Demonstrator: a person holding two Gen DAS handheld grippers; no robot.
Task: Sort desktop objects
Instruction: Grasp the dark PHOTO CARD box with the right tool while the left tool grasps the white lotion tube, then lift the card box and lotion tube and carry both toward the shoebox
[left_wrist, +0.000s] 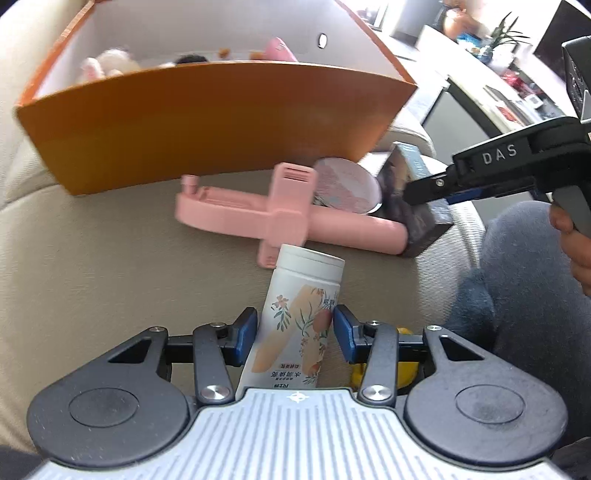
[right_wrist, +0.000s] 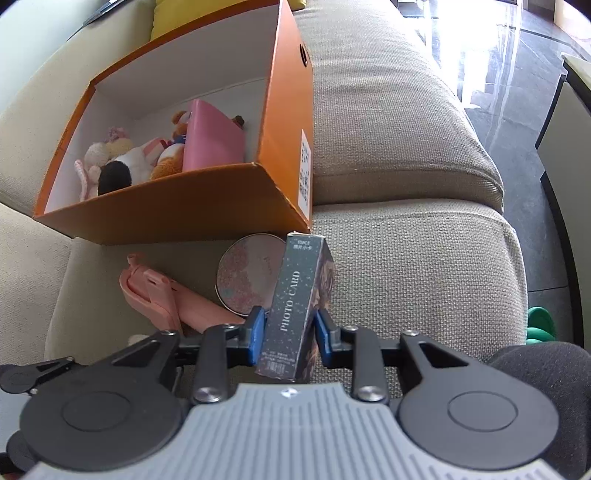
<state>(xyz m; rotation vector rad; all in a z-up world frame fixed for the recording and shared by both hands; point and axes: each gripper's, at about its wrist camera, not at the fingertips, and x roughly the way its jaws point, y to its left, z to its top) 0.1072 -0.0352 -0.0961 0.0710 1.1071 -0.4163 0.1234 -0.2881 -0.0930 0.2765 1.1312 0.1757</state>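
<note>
My left gripper (left_wrist: 295, 332) is shut on a white tube with a peach flower print (left_wrist: 299, 314), cap pointing away, above the beige sofa seat. My right gripper (right_wrist: 289, 332) is shut on a dark "PHOTO CARD" box (right_wrist: 295, 306); it also shows in the left wrist view (left_wrist: 424, 192) gripping that box (left_wrist: 413, 218). An orange box (right_wrist: 177, 206) with a white inside stands on the seat just beyond and holds plush toys (right_wrist: 122, 162) and a pink case (right_wrist: 210, 140). A pink phone holder (left_wrist: 258, 214) and a round pink compact (right_wrist: 247, 277) lie in front of it.
The beige sofa (right_wrist: 406, 258) has a cushion seam and armrest to the right. A person's leg in blue trousers (left_wrist: 524, 280) is at the right. A yellow pillow (right_wrist: 199, 14) is behind the box. Dark floor (right_wrist: 517, 92) lies beyond the sofa.
</note>
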